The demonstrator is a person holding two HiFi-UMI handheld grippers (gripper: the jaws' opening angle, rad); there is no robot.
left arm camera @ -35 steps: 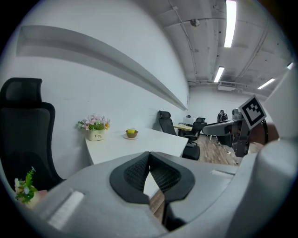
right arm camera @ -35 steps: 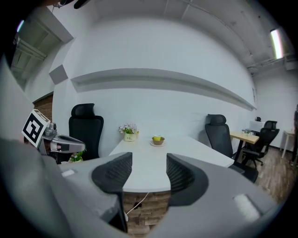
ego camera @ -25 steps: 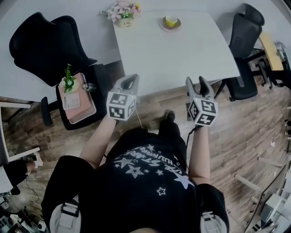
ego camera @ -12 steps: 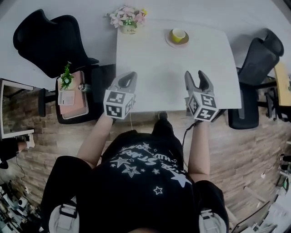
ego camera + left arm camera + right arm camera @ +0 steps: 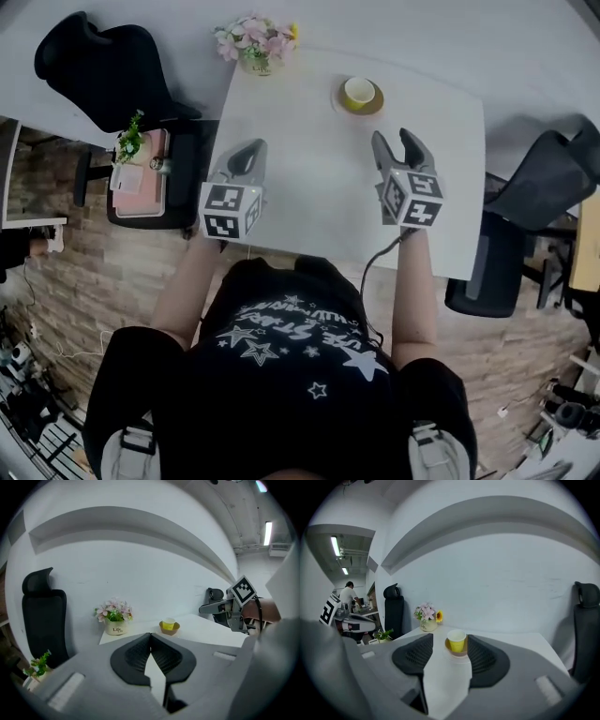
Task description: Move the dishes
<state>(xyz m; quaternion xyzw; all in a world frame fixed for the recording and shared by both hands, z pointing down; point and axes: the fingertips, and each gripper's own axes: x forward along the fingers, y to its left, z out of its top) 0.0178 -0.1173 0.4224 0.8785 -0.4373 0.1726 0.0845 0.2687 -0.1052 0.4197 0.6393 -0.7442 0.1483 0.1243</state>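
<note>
A yellow cup (image 5: 358, 91) stands on a brown saucer (image 5: 375, 101) at the far side of the white table (image 5: 309, 197). In the right gripper view the cup (image 5: 457, 641) and saucer (image 5: 459, 652) show between the spread jaws, still some way ahead. My right gripper (image 5: 396, 141) is open and empty, held over the table just short of the cup. My left gripper (image 5: 248, 150) hovers over the table's left part, shut with nothing in it (image 5: 150, 637). From the left gripper view the cup (image 5: 168, 622) sits ahead to the right.
A pot of pink flowers (image 5: 253, 42) stands at the table's far left corner. A black chair (image 5: 103, 70) and a seat with a plant and pink box (image 5: 141, 173) are to the left. Another black chair (image 5: 548, 183) stands right.
The person has stepped up to the table. Both grippers went from above the floor to above the tabletop, and the cup is nearer. The jaws stand as before.
</note>
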